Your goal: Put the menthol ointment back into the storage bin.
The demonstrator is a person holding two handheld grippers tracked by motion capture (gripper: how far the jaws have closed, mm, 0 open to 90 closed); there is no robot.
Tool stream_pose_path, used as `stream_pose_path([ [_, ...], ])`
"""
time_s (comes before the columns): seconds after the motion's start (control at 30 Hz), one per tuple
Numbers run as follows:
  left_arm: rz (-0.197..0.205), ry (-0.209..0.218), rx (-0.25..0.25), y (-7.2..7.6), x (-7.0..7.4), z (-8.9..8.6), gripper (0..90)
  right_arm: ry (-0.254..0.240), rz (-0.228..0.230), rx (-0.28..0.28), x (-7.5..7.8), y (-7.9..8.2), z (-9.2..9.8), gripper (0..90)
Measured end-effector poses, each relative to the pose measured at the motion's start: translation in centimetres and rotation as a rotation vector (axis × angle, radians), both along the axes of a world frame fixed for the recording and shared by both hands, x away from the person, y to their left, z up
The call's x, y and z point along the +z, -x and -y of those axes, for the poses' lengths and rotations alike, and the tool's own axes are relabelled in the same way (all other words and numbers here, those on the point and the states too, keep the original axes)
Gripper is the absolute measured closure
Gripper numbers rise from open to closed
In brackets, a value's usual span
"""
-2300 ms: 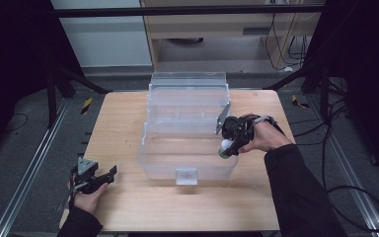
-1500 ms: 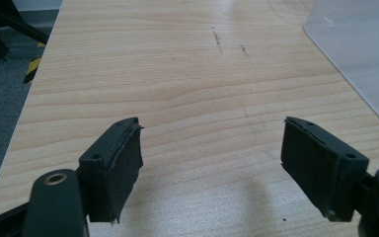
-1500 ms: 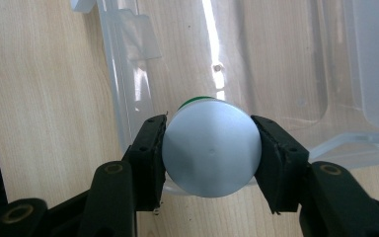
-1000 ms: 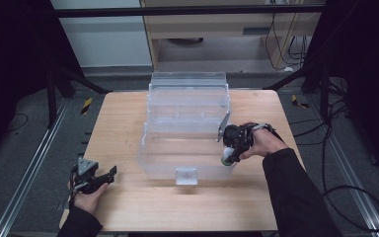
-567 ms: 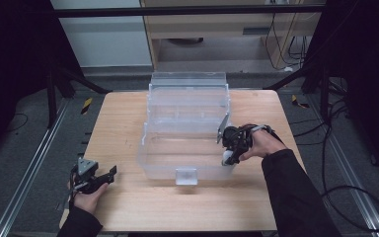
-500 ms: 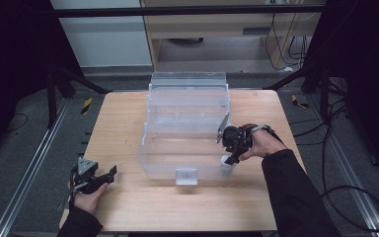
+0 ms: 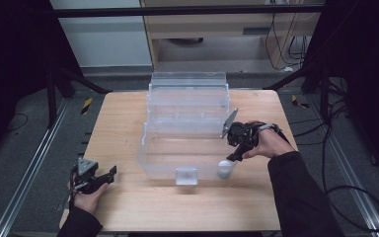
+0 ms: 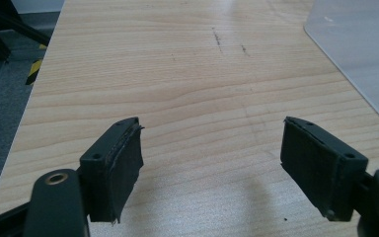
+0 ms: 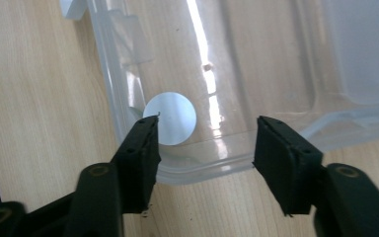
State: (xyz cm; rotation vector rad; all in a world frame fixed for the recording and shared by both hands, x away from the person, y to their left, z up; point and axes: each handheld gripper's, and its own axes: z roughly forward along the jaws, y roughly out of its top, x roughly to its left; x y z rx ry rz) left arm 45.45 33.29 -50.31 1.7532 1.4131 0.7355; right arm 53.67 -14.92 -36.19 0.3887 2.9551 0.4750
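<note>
White bottle stands in the clear box, right gripper open above it.

The right gripper hangs over the box at about 4 o'clock of the table; its jaws have just been opening and now stand apart, with nothing pressed between them. The bottle stands in the box corner, close under the left jaw in the right gripper view. The left gripper rests at 8 o'clock of the table, its jaws wide apart over bare wood.
</note>
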Motion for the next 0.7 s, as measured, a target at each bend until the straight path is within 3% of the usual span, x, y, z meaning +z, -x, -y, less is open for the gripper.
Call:
stream_pose_path([
  [0.13,0.001,0.001,0.001,0.0,0.0,0.0,23.1,-0.054,0.035,-0.051,0.9,0.5,1.1,32.4],
  [0.3,0.002,0.003,0.001,0.0,0.0,0.0,22.7,-0.144,0.090,-0.156,1.5,1.3,3.3,22.2],
  [0.37,0.003,0.004,0.002,0.0,0.0,-0.1,22.6,-0.187,0.110,-0.212,1.3,1.8,4.5,16.9],
  [0.7,0.010,0.006,-0.006,0.2,0.2,0.0,22.6,-0.315,0.196,-0.414,-1.3,3.5,7.7,12.4],
])
